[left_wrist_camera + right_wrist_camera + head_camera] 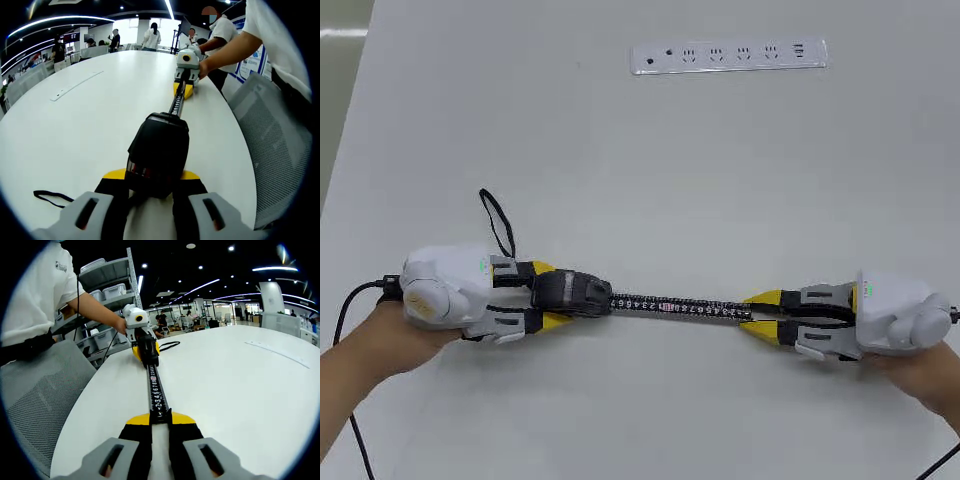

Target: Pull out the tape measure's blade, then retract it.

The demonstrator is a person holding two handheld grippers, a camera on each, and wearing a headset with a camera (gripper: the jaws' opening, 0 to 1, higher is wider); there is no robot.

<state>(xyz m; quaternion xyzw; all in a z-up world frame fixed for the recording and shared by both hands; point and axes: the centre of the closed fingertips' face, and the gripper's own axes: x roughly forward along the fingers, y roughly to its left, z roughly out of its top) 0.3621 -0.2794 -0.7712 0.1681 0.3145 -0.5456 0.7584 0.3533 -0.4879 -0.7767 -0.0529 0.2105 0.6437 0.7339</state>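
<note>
One black tape measure (575, 292) rests on the white table (670, 160), its case clamped by the left gripper (548, 294), jaws closed on it. From the case the numbered blade (680, 306) stretches to the right gripper (757, 314), whose jaws pinch its far end. A black strap (498, 222) loops just behind the case; a power strip (728, 56) lies well beyond it.

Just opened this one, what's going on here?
A person works at a white table with a tool in each hand. The left tool clamps the black tape measure case, whose black strap trails on the table. The right tool pinches the tip of the black numbered blade, which is drawn out straight between the two. A white power strip lies farther back.
</note>
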